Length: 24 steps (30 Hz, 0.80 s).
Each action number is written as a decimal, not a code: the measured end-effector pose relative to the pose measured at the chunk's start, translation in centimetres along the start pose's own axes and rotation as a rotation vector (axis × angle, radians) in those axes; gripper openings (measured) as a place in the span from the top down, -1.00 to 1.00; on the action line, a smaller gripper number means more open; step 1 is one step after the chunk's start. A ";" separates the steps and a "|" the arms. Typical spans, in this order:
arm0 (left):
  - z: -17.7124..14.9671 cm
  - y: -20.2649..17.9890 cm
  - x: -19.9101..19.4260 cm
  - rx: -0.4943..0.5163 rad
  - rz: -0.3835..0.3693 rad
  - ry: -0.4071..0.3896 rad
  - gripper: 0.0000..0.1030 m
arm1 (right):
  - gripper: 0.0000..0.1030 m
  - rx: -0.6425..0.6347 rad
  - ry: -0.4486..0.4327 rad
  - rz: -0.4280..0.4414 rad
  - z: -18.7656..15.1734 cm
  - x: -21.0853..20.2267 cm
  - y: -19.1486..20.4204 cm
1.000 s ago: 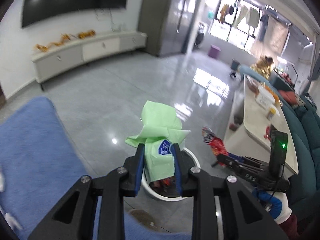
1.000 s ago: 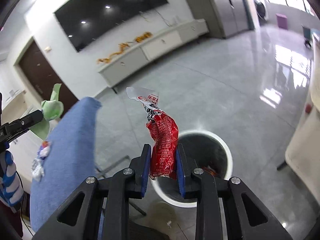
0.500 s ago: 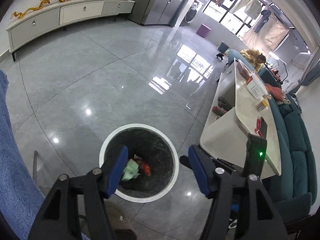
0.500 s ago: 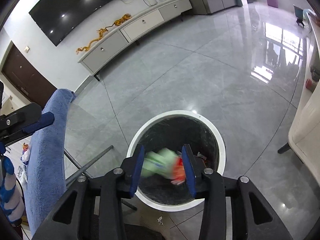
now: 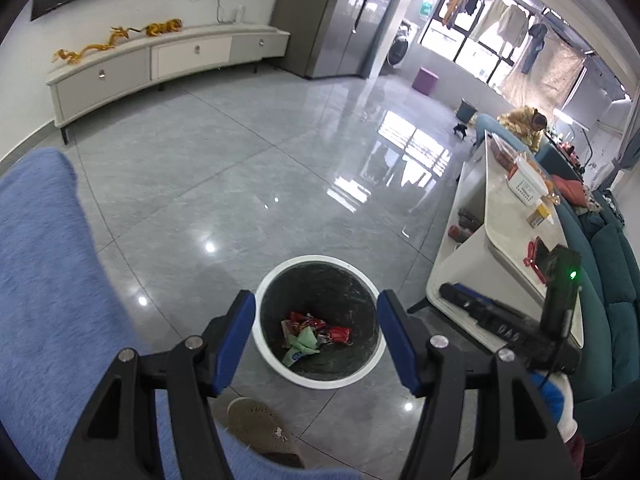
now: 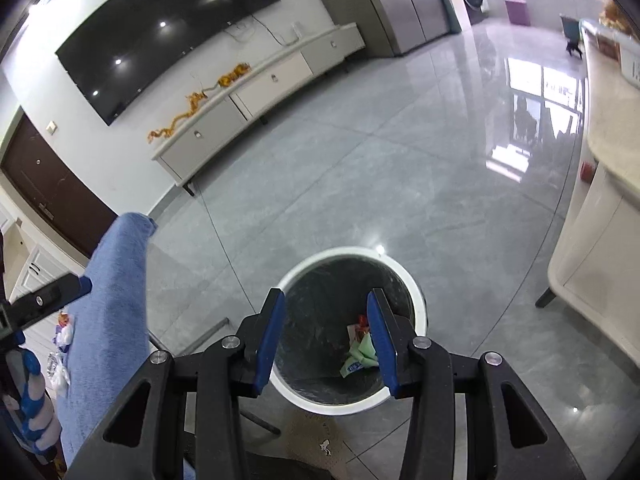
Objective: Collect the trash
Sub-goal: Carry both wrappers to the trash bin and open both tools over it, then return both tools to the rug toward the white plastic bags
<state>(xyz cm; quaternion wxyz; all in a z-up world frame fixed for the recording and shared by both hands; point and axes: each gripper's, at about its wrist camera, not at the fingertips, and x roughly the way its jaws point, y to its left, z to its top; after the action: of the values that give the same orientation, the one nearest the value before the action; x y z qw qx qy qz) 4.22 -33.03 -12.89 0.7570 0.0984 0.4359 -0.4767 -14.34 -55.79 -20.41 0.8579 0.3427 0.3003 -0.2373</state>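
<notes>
Left wrist view: the left gripper [image 5: 316, 336] hangs above a white-rimmed trash bin [image 5: 276, 280], jaws spread, nothing between the pads; they have just been opening. The bin stands upright, mouth up, on a glossy grey tiled floor [image 5: 224, 168]. At the bin's bottom lie a green wrapper [image 5: 302, 344] and a red wrapper [image 5: 338, 334], touching, among other red scraps. The green wrapper's long axis runs from lower left to upper right in the picture. A blue cloth [image 5: 44, 264] covers the surface at left, just beside the bin. A slipper [image 5: 260, 428] lies on the floor below the bin. The right gripper [image 5: 452, 294] reaches in from the right, before a white counter [image 5: 504, 216]. A low white cabinet [image 5: 160, 64] stands along the far wall.

Right wrist view: the right gripper [image 6: 326, 336] points down into the trash bin [image 6: 416, 284], jaws apart and empty, just having opened. The green wrapper [image 6: 362, 354] lies at the bin's right side, partly hidden by the right finger. The blue cloth [image 6: 112, 304] drapes at left; one finger of the left gripper [image 6: 48, 294] crosses its edge. A dark screen [image 6: 160, 28] hangs on the wall above the cabinet [image 6: 256, 92].
</notes>
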 end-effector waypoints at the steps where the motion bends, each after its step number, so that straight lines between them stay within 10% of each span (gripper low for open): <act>1: -0.3 0.4 -0.8 -0.004 0.006 -0.008 -0.19 | 0.17 -0.006 -0.013 0.006 0.1 -0.7 0.5; 24: -12.1 16.7 -26.2 -0.298 0.281 -0.393 -0.30 | -0.05 -0.301 -0.173 0.156 0.4 -10.7 18.5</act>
<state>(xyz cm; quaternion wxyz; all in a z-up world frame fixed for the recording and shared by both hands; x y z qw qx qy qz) 6.51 -0.71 -4.89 0.8918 -0.0487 0.3281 -0.3078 -10.45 -41.89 -4.67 0.9380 0.2111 0.2298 -0.1512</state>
